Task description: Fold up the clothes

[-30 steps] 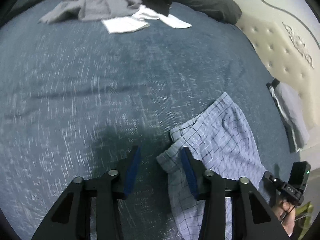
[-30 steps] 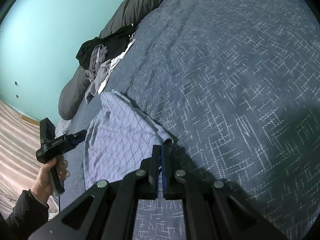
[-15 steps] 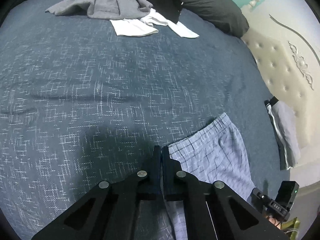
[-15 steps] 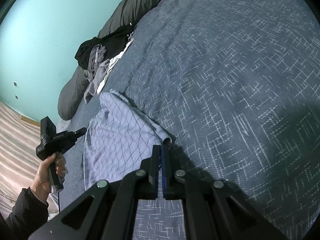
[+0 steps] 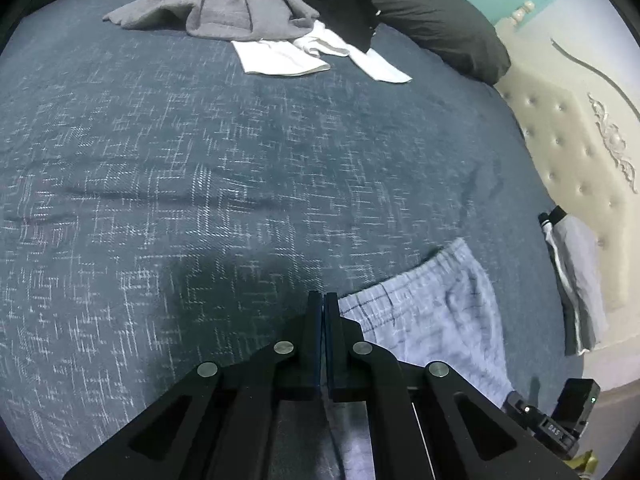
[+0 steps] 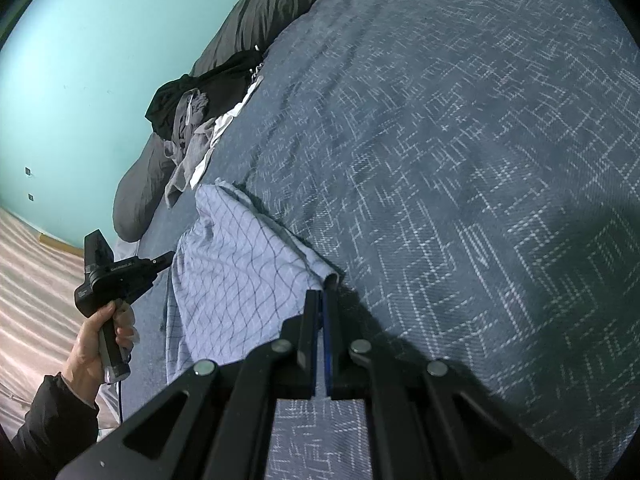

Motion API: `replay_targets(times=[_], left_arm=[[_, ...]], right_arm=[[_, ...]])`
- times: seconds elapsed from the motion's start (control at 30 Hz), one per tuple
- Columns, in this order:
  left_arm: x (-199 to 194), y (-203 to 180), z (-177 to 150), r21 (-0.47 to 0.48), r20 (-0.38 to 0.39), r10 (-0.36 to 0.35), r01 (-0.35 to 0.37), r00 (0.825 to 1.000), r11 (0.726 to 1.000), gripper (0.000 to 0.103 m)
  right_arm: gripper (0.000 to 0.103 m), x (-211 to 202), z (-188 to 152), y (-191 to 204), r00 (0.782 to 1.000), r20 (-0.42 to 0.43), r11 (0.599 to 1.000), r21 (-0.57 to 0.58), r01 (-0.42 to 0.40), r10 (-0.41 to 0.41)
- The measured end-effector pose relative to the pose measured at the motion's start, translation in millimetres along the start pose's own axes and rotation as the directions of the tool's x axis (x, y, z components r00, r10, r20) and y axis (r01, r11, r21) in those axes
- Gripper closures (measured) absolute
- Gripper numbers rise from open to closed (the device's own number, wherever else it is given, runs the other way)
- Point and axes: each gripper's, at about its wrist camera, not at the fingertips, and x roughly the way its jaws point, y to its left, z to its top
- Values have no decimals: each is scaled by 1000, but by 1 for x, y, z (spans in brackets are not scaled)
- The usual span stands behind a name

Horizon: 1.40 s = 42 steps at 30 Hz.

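Left gripper: your jaws are clenched flat together at the edge of the checked shorts. Whether cloth sits between them, you cannot tell from this view.
Right gripper: your jaws are pressed together on a rolled corner of the checked shorts, which pokes up just past the tips.
Checked shorts: pale blue with a dark grid, lying on the bed close to you, near its side edge by the tufted headboard. In the right wrist view the cloth rises in a ridge from your jaws toward the far corner of the garment.
Left hand: it grips the handle of the left gripper, seen in the right wrist view beside the bed's edge, with a dark sleeve below it.
Clothes pile: grey, black and white garments heaped at the far edge of the bed, against a dark pillow, well apart from the shorts.
Folded garment: grey with a white stripe, lying at the bed's side edge below the headboard.
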Motion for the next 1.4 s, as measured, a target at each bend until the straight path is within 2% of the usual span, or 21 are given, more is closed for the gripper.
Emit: replay_targets(times=[0.07, 0.1, 0.13, 0.2, 0.43, 0.57, 0.67, 0.97, 1.17, 1.2, 1.23, 1.27, 1.4], left_arm=[[-7, -5, -5, 26, 8, 22, -22, 1000, 999, 91], [-12, -9, -9, 42, 14, 35, -36, 999, 998, 79], [-17, -12, -14, 57, 19, 47, -48, 999, 997, 75], [-28, -20, -28, 91, 25, 26, -28, 999, 995, 74], [-49, -59, -100, 205, -86, -20, 37, 996, 978, 74], [-58, -69, -137, 225, -123, -5, 33, 992, 974, 74], [-62, -72, -158, 243, -137, 44, -9, 990, 970, 74], [-79, -105, -217, 325, -165, 111, -53, 980, 944, 74], [-78, -123, -234, 403, -141, 180, -110, 973, 909, 74], [-77, -125, -235, 407, -141, 185, -114, 973, 907, 70], [-74, -126, -236, 407, -144, 191, -118, 971, 906, 62], [-71, -127, -237, 408, -148, 198, -123, 969, 905, 59], [-59, -137, -245, 480, -127, 268, -178, 955, 859, 59]], right_arm=[[101, -1, 1, 0, 1000, 5, 1000, 1, -2, 2], [101, -1, 1, 0, 1000, 7, 1000, 1, -3, 3], [101, -1, 2, 0, 1000, 7, 1000, 4, -4, 4], [101, -1, 3, -1, 1000, 5, 1000, 10, -7, 7], [100, -4, 5, -2, 1000, 17, 999, 32, -4, 4], [99, -8, 7, -1, 1000, 27, 999, 37, -8, 7], [99, -10, 7, 1, 999, 30, 999, 40, -19, 18], [99, -15, 4, 2, 999, 23, 998, 59, -37, 36], [99, -23, 5, 3, 998, 32, 995, 72, -65, 63], [99, -25, 5, 2, 997, 35, 995, 74, -68, 66], [99, -26, 5, 2, 997, 38, 994, 77, -72, 69], [99, -27, 5, 2, 997, 40, 994, 81, -75, 72], [99, -30, 5, 0, 996, 44, 992, 91, -85, 82]])
